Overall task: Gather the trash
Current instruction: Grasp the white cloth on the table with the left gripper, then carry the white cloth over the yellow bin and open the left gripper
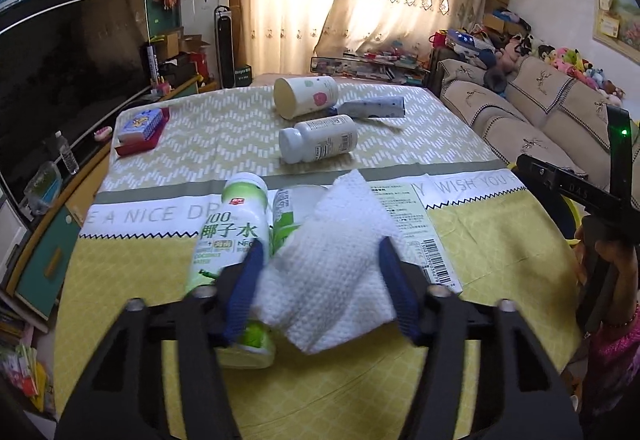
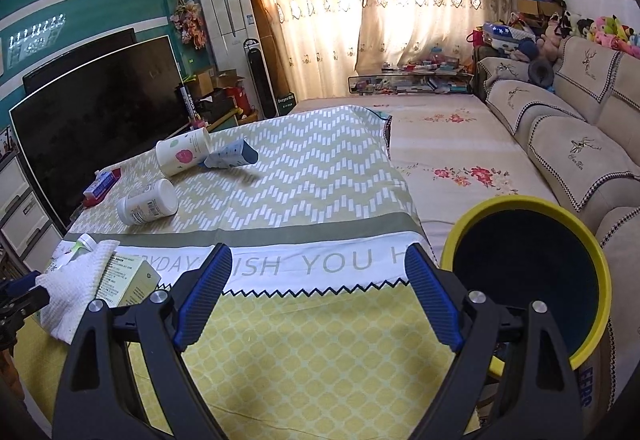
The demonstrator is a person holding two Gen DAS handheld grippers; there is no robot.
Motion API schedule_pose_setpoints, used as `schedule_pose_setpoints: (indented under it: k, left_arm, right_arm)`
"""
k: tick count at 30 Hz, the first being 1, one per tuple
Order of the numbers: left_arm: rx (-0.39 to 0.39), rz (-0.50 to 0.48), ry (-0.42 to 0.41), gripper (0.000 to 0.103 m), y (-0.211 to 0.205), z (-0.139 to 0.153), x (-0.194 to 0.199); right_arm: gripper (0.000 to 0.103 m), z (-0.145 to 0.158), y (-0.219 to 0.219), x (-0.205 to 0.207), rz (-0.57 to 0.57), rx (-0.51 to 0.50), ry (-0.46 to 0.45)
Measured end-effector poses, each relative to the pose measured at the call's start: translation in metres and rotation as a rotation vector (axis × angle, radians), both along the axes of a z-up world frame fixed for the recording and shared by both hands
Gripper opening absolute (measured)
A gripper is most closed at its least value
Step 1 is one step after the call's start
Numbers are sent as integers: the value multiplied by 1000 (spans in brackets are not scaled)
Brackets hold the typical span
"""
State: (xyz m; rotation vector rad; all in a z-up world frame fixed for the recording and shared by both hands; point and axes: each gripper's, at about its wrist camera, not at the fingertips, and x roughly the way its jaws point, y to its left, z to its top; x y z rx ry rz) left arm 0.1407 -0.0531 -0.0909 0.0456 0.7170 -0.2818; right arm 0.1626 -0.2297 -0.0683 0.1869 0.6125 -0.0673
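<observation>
My left gripper [image 1: 320,256] holds a white paper towel [image 1: 332,264] between its blue fingers, a little above the table; the towel also shows at the left in the right wrist view [image 2: 76,288]. Under it lie a green coconut-water bottle [image 1: 230,232] and a flat green carton [image 1: 412,216]. Farther back lie a white pill bottle [image 1: 320,138], a paper cup [image 1: 306,96] and a crumpled blue wrapper [image 1: 376,107]. My right gripper [image 2: 316,284] is open and empty over the tablecloth, next to a yellow-rimmed bin [image 2: 524,280] at its right.
A red box with a blue pack [image 1: 140,132] sits at the table's far left. A TV [image 1: 68,80] stands to the left, a sofa [image 2: 568,144] to the right. A floral sheet [image 2: 452,160] covers the surface beyond the cloth.
</observation>
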Motion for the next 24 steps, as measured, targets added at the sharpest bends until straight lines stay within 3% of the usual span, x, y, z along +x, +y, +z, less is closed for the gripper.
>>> schedule_pose_setpoints:
  k: [4,5,13,17,24]
  left_arm:
    - [27,7,-2,8,-1,-1,1]
    - [32,5,-5,5,-2,0,0]
    - [20,-66,-103,4,-14,33,-22]
    - [10,-97,-157,4,-24,59,-31]
    - [-7,-161,-226,4,-51,94,-34]
  right_arm:
    - [84,0,-1,0,2,9,1]
    - [84,-1,-2,0,3,14,1]
    - [84,0,-4,-2,-8,22,-17]
    - [84,5,-2,-8,-22,-35,-27]
    - [84,29,-34,-40,-110,-58,-82]
